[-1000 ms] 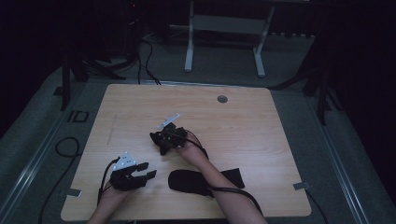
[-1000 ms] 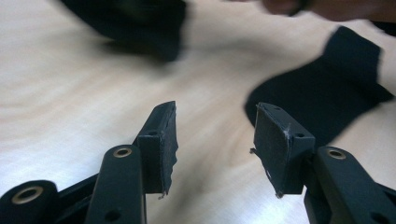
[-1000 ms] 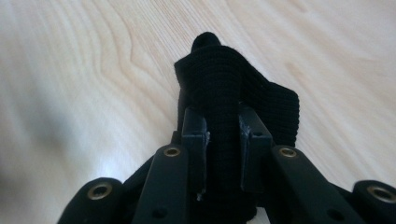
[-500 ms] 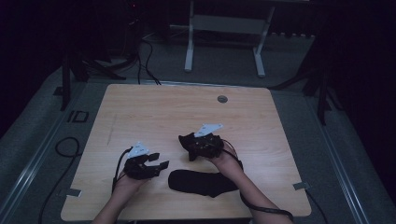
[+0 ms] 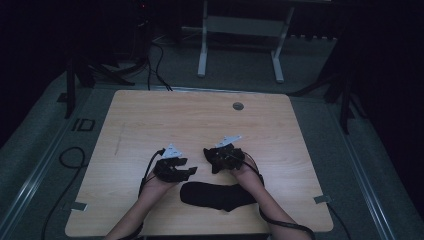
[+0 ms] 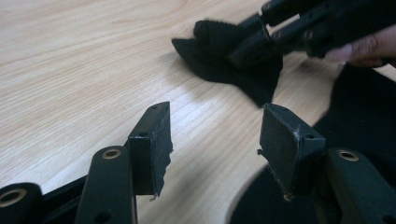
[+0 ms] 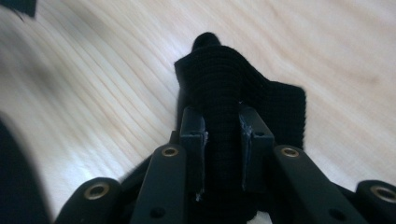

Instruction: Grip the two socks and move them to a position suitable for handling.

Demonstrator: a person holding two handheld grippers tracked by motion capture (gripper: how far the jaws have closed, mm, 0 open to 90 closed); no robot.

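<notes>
My right claw point(image 7: 222, 140) pinches a small black knit cloth point(image 7: 233, 88), mid-frame on the wooden surface point(image 5: 150, 120). My left claw point(image 6: 215, 144) gapes wide. Next, I think, it grabs the cloth's free corner.

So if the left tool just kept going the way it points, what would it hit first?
Probably the small black cloth pinched by the right tool. The left tool is open over bare table, and that cloth lies straight ahead between its jaws; depth is hard to judge.
</notes>
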